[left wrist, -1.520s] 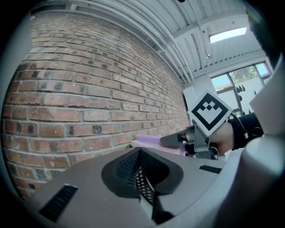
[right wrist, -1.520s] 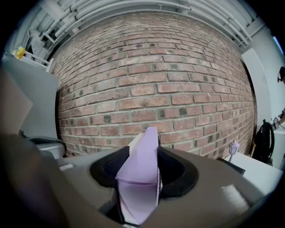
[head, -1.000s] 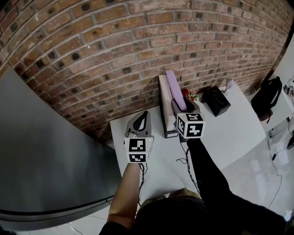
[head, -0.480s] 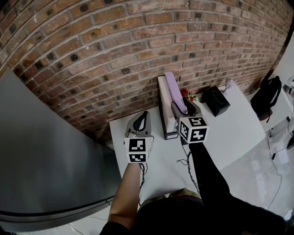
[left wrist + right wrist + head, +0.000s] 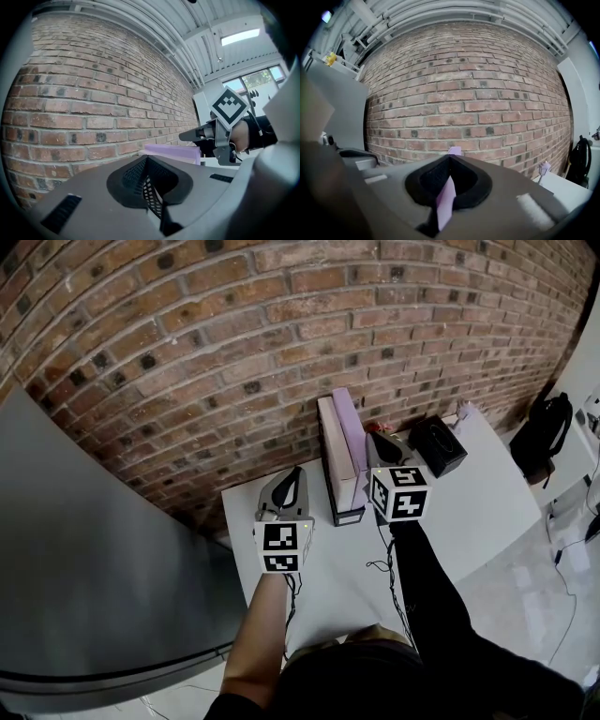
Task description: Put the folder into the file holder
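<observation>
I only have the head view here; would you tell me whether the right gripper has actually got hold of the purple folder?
Observer: Yes. In the right gripper view, the right gripper has just closed, and the purple folder's edge is clamped between its jaws.
Operator: Thank you. And is the left gripper carrying anything?
Observer: No. The left gripper view shows the left gripper shut with nothing between its jaws.

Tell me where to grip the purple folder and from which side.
Pinch the purple folder by its thin near edge from the person's side, jaws astride it: it stands on edge in the file holder, brick wall behind. The right hand-held gripper is shut on it there.
</observation>
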Demonstrator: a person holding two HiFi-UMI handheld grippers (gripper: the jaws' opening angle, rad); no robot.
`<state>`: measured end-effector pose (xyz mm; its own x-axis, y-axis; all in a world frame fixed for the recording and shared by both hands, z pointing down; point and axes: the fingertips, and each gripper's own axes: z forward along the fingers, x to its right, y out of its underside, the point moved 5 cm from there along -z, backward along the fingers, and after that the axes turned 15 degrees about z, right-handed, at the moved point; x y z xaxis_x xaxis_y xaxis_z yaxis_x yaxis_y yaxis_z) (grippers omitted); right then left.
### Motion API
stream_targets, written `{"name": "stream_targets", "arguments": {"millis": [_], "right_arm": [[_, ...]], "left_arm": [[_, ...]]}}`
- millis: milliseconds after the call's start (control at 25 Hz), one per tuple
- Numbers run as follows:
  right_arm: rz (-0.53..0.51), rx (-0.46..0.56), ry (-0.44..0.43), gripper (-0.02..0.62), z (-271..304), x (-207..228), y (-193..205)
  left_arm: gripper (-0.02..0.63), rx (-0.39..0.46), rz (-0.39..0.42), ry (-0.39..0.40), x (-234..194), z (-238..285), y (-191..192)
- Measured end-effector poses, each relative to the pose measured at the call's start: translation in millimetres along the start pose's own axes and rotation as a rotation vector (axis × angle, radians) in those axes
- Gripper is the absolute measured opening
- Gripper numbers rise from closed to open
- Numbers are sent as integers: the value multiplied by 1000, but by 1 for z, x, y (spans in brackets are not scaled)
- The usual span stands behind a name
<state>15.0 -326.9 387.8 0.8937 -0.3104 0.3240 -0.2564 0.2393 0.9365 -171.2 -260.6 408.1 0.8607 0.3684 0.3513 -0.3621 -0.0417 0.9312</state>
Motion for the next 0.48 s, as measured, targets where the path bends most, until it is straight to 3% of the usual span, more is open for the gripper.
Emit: {"name": "stream_targets", "arguments": {"millis": [480], "right_arm": [[-38, -136, -8, 0, 10, 3, 19]], "left_arm": [[9, 7, -13, -2, 0, 5, 2]]}}
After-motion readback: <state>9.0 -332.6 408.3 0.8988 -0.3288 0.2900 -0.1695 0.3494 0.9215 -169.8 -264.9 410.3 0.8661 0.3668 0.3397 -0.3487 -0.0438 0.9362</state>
